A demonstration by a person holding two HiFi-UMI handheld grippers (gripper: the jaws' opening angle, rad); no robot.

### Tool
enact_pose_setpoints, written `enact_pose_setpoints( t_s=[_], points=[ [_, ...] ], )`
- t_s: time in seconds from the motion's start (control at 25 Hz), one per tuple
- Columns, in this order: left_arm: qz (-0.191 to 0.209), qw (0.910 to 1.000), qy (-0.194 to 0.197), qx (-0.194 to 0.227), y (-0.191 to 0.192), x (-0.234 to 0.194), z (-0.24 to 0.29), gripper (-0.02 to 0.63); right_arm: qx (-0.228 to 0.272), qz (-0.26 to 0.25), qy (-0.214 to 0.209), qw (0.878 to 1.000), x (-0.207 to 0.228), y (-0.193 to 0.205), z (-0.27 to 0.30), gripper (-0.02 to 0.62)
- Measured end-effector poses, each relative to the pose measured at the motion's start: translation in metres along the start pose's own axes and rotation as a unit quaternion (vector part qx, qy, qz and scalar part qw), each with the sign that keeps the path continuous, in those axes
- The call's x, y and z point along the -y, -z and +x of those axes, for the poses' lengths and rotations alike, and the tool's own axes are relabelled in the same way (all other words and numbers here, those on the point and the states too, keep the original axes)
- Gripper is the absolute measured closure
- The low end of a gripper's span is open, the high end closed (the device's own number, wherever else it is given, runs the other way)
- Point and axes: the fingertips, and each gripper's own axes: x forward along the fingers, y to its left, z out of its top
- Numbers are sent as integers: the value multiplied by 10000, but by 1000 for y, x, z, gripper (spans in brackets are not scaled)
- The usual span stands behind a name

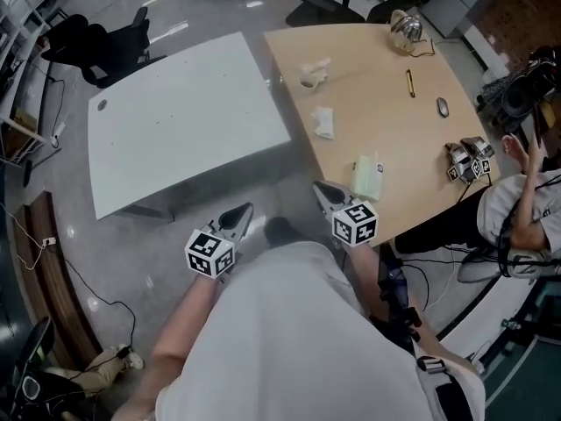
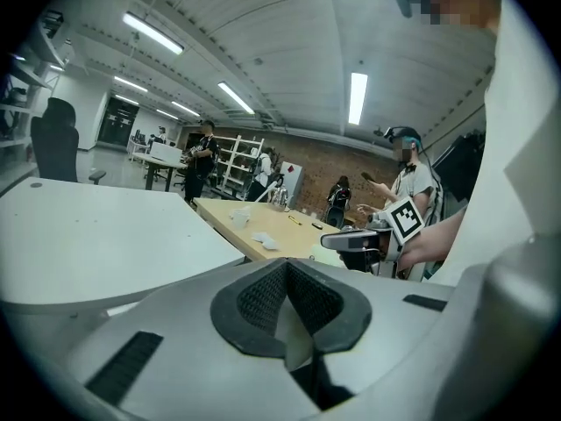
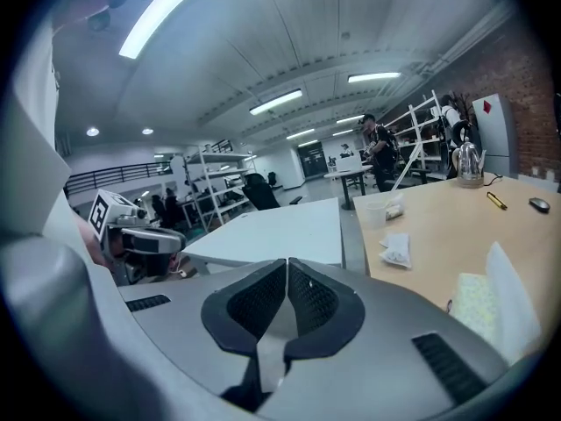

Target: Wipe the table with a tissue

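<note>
A crumpled white tissue [image 1: 323,123] lies on the wooden table [image 1: 394,130], with a pale green tissue pack [image 1: 366,178] nearer the front edge. Both my grippers hang in front of my body, short of the table. The left gripper [image 1: 240,216] is over the floor, its jaws shut and empty. The right gripper [image 1: 321,191] is shut too, its tip just short of the table's near corner, left of the pack. In the right gripper view the pack [image 3: 489,305] and tissue [image 3: 396,249] lie ahead to the right of the closed jaws [image 3: 287,298]. The left gripper view shows its jaws [image 2: 286,298] closed.
A white table [image 1: 184,117] stands left of the wooden one. On the wood are a clear cup [image 1: 310,78], a pen [image 1: 409,82], a mouse [image 1: 443,106] and a kettle [image 1: 406,32]. Another person [image 1: 526,196] sits at the right edge beside more grippers [image 1: 467,160]. Office chairs [image 1: 105,46] stand behind.
</note>
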Motion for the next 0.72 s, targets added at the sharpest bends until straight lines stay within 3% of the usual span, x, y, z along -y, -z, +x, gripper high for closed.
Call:
enact_pose_setpoints(
  t_s=[0.24, 0.72],
  points=[
    [-157, 9996, -231, 103, -9, -36, 7, 601, -240, -165, 49, 9996, 22, -16, 38, 575],
    [-139, 9999, -75, -4, -48, -83, 55, 601, -852, 59, 874, 9925, 100, -24, 94, 575]
  ],
)
